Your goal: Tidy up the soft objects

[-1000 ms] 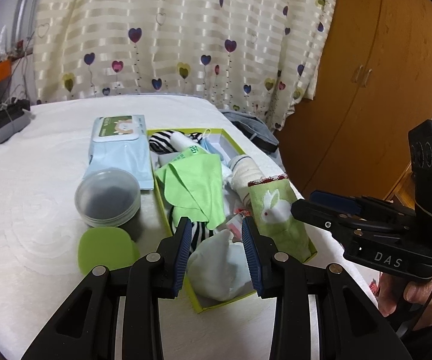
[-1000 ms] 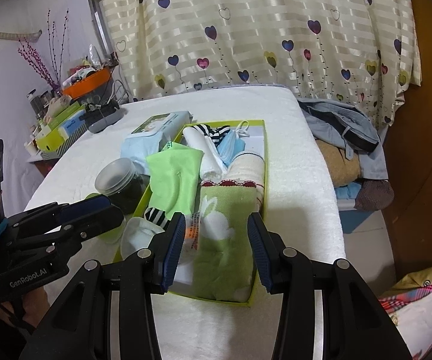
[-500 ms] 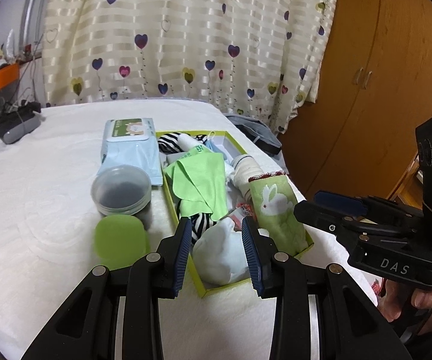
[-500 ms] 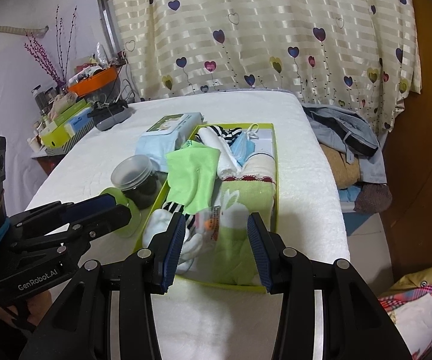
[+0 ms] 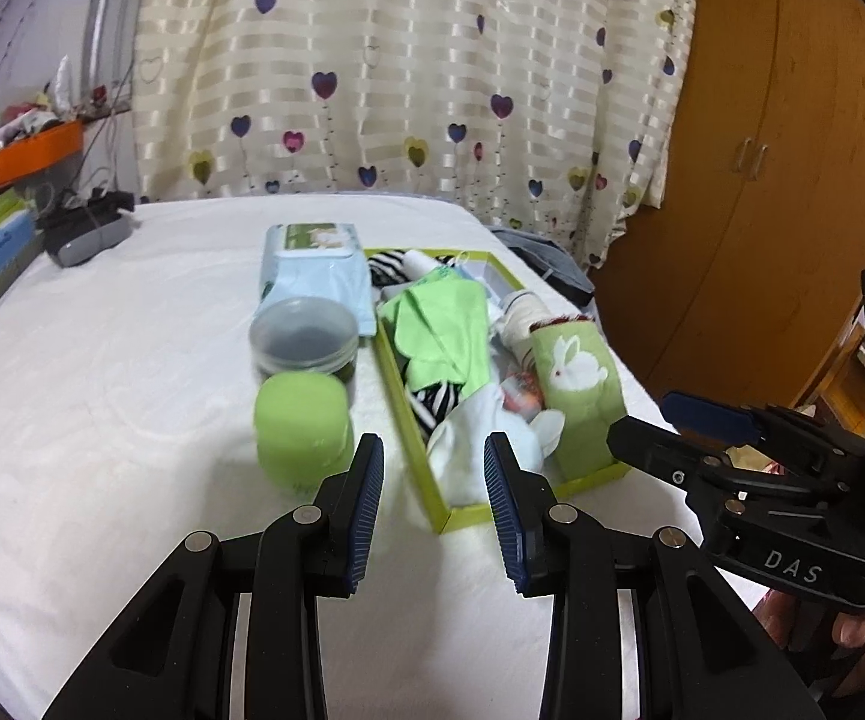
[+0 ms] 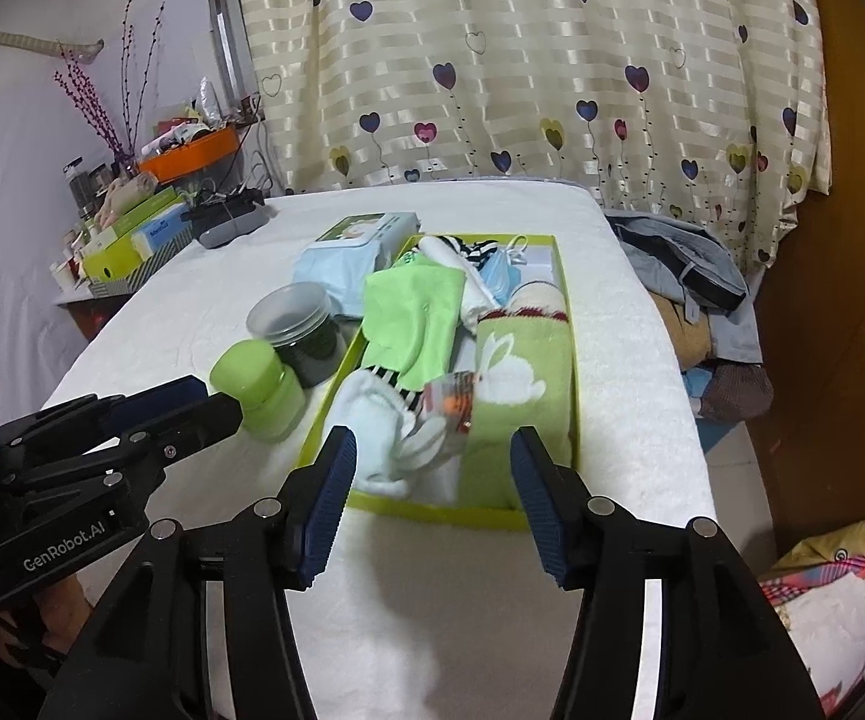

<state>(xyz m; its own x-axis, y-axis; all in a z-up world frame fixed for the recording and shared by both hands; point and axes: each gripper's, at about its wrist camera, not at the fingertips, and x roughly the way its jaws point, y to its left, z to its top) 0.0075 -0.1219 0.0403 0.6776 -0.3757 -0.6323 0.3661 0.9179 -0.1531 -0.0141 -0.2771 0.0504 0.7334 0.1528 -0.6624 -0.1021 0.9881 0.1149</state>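
A lime-green box (image 5: 450, 519) (image 6: 432, 513) on the white bed holds soft things: a green rabbit towel (image 5: 576, 372) (image 6: 516, 378), a green cloth (image 5: 444, 330) (image 6: 414, 318), a white soft piece (image 5: 468, 438) (image 6: 378, 420) and striped socks (image 5: 432, 402). My left gripper (image 5: 432, 462) hovers short of the box's near corner, open, with nothing between its fingers. My right gripper (image 6: 432, 450) hangs in front of the box's near end; its jaws are opening and hold nothing. Each gripper also shows in the other's view: the right gripper (image 5: 702, 420) and the left gripper (image 6: 192, 402).
Left of the box stand a clear jar (image 5: 303, 342) (image 6: 294, 324) with dark contents, a green tub (image 5: 300, 426) (image 6: 258, 384) and a wet-wipes pack (image 5: 312, 264). A grey case (image 5: 87, 237) lies far left. Clothes (image 6: 684, 264) pile off the bed's right edge, beside a wooden wardrobe (image 5: 762, 210).
Both grippers have drawn back from the box, which now looks smaller and farther away. The right jaws stand wider than before. The left jaws keep the same gap.
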